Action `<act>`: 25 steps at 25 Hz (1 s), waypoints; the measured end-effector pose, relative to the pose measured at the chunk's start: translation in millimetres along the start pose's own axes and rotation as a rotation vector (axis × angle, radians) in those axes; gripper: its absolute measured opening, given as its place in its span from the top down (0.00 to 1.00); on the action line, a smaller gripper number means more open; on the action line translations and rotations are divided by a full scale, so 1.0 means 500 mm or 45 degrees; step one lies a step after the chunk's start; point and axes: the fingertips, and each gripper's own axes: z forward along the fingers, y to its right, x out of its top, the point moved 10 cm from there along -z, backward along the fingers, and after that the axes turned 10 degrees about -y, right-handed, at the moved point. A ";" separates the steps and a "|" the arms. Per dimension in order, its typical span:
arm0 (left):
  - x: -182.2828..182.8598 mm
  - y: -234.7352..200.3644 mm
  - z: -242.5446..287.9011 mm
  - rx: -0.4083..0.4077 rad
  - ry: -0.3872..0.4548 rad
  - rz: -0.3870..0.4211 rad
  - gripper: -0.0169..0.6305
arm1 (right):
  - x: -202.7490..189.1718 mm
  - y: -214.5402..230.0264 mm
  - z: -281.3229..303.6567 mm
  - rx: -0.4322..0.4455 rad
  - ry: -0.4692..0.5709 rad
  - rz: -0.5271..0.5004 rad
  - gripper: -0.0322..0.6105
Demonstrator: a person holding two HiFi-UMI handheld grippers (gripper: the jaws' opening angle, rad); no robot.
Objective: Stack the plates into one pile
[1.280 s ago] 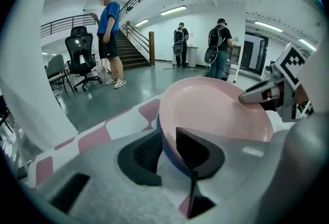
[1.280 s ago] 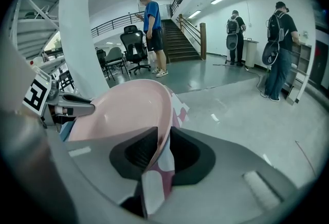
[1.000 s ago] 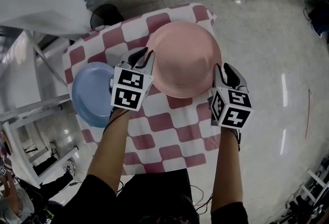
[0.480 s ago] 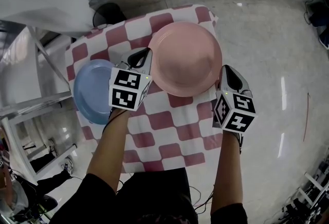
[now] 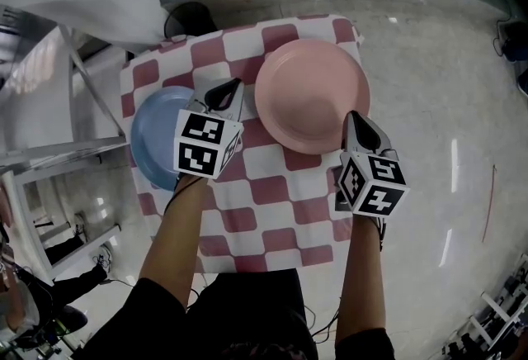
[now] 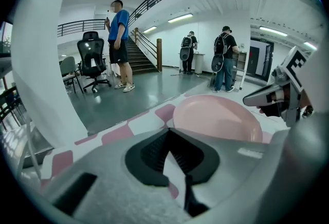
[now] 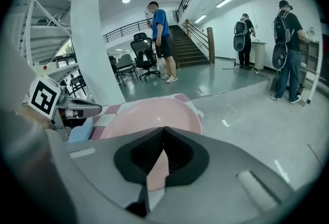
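Observation:
A pink plate (image 5: 312,94) lies at the far right of the checked table, and a blue plate (image 5: 157,139) lies at the left. My left gripper (image 5: 233,87) is shut and empty between the two plates, a little off the pink plate's left rim. Over the plate's near right rim my right gripper (image 5: 353,116) is shut too, with pink showing under its tips. The left gripper view has shut jaws (image 6: 168,130) with the pink plate (image 6: 218,117) ahead to the right. Past the right gripper (image 7: 163,129) I see the pink plate (image 7: 149,115) and a sliver of the blue plate (image 7: 79,130).
The small table has a red and white checked cloth (image 5: 272,185) and drops off to floor on its right and far sides. A black round object (image 5: 186,20) stands behind it and a metal frame (image 5: 74,152) at its left. People stand far off in the hall.
Both grippers' jaws went from open at the pink plate's rims to shut. The left gripper has drawn away from the plate's left rim. The plate has kept its place on the cloth.

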 end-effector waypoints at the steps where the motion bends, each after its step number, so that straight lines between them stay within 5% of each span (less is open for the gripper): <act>1: -0.009 -0.008 -0.007 0.012 -0.003 -0.006 0.98 | 0.002 -0.011 0.004 0.018 -0.001 -0.005 0.94; 14: -0.130 -0.128 -0.117 0.181 -0.031 -0.107 0.98 | 0.002 -0.195 0.057 0.235 -0.058 -0.124 0.94; 25: -0.252 -0.205 -0.219 0.292 -0.044 -0.289 0.98 | -0.019 -0.349 0.096 0.401 -0.134 -0.228 0.94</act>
